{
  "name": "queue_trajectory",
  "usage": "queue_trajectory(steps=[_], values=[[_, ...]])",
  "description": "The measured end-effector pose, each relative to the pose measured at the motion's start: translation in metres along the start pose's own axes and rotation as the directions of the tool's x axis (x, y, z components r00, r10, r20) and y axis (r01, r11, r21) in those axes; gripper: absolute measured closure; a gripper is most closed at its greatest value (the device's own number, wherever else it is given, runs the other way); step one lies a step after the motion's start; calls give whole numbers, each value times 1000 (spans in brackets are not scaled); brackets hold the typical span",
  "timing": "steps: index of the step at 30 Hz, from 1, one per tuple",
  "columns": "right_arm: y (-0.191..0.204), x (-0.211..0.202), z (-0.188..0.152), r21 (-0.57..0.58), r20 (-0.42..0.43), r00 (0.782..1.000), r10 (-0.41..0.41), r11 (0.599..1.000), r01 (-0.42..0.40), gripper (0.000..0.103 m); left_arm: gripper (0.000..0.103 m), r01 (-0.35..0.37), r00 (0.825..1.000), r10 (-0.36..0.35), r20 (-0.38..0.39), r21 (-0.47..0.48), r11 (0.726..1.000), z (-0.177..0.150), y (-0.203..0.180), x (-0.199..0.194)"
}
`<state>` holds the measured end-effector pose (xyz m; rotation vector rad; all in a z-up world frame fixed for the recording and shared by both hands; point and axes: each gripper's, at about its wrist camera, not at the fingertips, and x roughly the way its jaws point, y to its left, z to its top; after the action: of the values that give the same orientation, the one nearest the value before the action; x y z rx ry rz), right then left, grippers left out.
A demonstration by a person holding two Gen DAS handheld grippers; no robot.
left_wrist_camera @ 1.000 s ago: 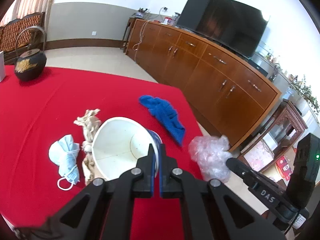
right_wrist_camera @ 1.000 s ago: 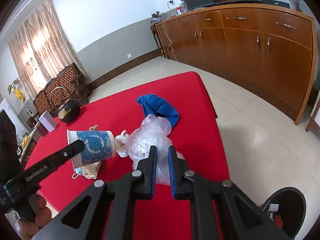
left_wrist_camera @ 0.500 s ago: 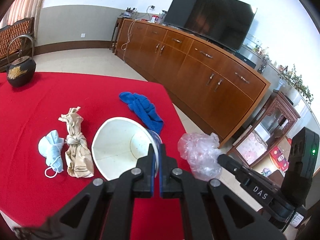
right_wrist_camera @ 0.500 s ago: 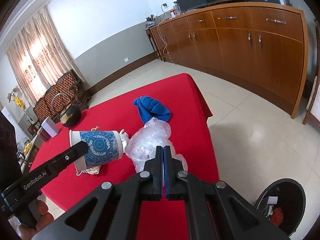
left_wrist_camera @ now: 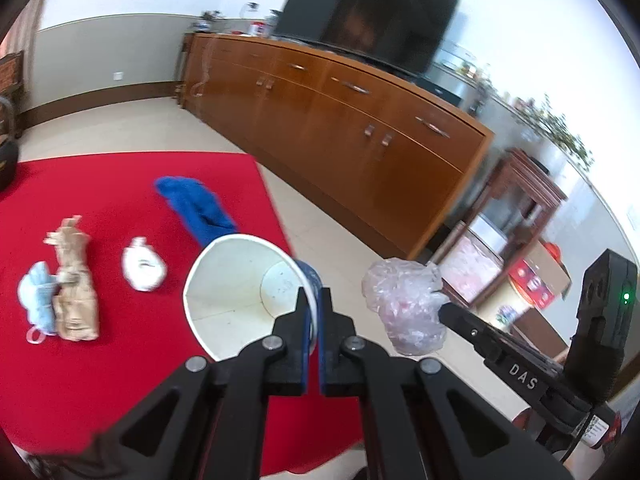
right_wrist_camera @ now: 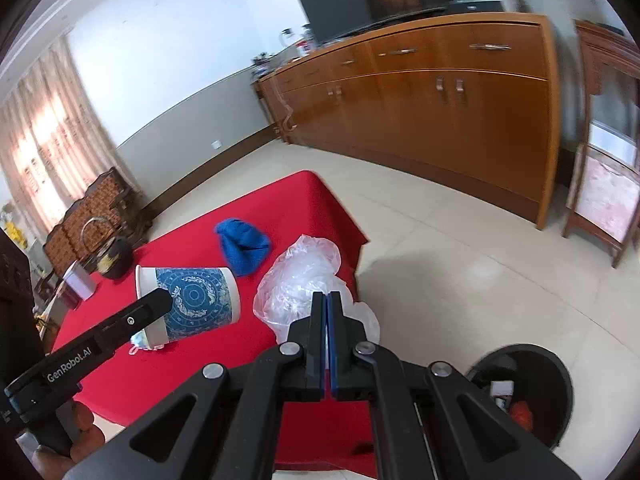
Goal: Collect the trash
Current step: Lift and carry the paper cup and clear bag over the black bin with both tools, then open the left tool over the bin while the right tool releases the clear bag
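Now left tongs (left_wrist_camera: 314,300) clamp the paper cup's (left_wrist_camera: 236,288) rim, right tongs (right_wrist_camera: 327,304) pinch the plastic bag (right_wrist_camera: 300,280) past the table edge (right_wrist_camera: 344,216).

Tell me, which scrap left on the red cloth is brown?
The crumpled paper bag; beside it lie a pale blue face mask and a white wad.

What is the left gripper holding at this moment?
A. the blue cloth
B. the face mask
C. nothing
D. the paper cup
D. The left gripper is shut on the wall of the paper cup, which is lifted and tipped on its side above the red tablecloth, while the blue cloth and face mask lie on the table.
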<state>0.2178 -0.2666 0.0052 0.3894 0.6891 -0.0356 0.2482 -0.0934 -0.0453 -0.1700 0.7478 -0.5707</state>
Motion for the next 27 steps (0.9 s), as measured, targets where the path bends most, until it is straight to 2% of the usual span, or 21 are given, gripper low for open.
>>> queue_trajectory(steps=[7, 14, 21, 27], values=[[-62, -36, -11, 71, 18, 995, -94, 993, 93, 102, 100, 90, 994, -86, -60, 62, 994, -14, -53, 20], [-128, -71, -34, 145, 2, 983, -186, 972, 184, 102, 100, 169, 977, -152, -150, 109, 980, -38, -101, 45], [-185, -81, -64, 203, -59, 969, -239, 948, 246, 102, 100, 207, 952, -166, -258, 138, 969, -66, -135, 79], [-225, -62, -91, 242, -148, 957, -251, 929, 281, 102, 100, 202, 922, -134, -364, 156, 967, -100, -153, 122]])
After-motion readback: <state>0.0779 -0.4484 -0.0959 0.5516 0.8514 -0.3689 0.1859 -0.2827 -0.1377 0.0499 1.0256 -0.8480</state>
